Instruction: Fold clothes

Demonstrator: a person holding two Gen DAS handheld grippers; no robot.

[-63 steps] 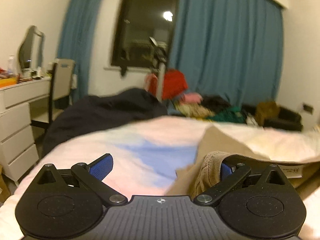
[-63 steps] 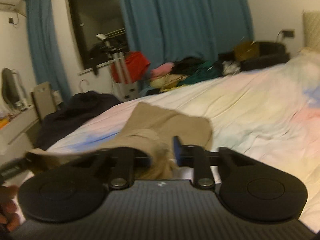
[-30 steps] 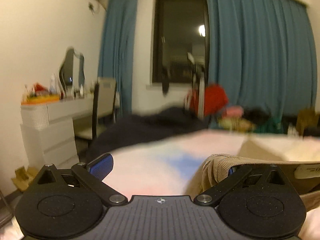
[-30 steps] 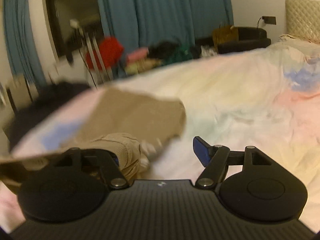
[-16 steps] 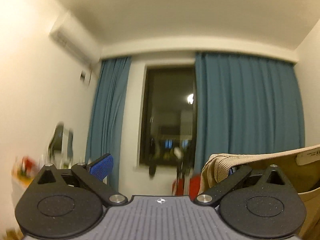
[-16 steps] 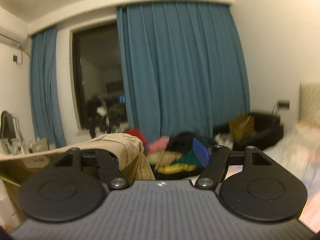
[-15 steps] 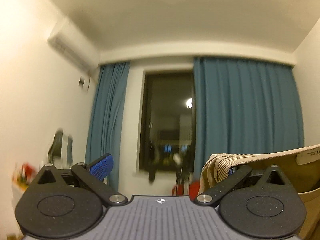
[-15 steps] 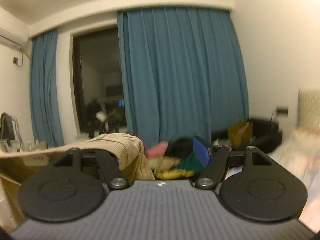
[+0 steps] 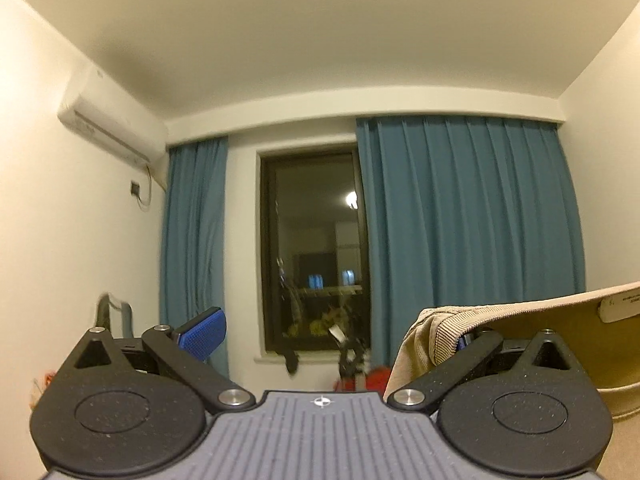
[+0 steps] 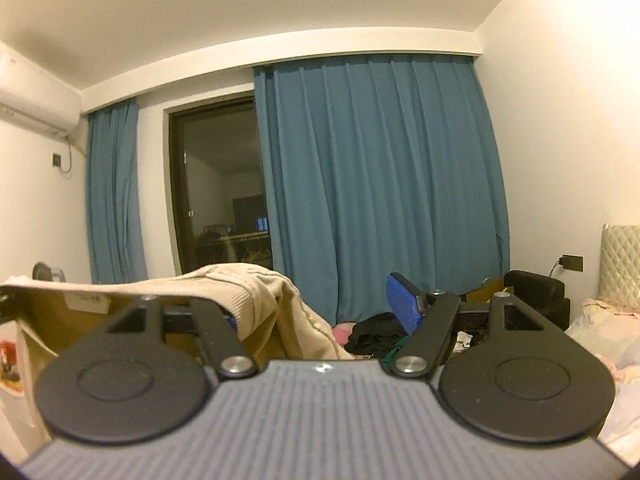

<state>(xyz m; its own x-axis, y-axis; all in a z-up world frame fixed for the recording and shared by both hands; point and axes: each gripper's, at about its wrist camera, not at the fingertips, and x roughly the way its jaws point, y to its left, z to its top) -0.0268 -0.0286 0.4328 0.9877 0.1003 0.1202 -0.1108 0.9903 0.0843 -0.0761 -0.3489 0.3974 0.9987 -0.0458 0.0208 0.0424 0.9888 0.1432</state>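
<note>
A beige corduroy garment with a white label is lifted into the air and stretched between my two grippers. My left gripper has its jaws wide apart, and the ribbed hem drapes over its right finger only. In the right wrist view the same garment hangs over the left finger of my right gripper. Its jaws are opening, and the blue right pad stands bare, clear of the cloth. Neither pair of pads presses on the fabric. The lower part of the garment is hidden.
Blue curtains and a dark window fill the wall ahead. An air conditioner sits high on the left. A pile of clothes, a black chair and the bed lie low on the right.
Both grippers rose from the bed with the garment, so the views now show wall and ceiling. The right gripper, shut on the cloth two seconds ago, now has its jaws apart.
</note>
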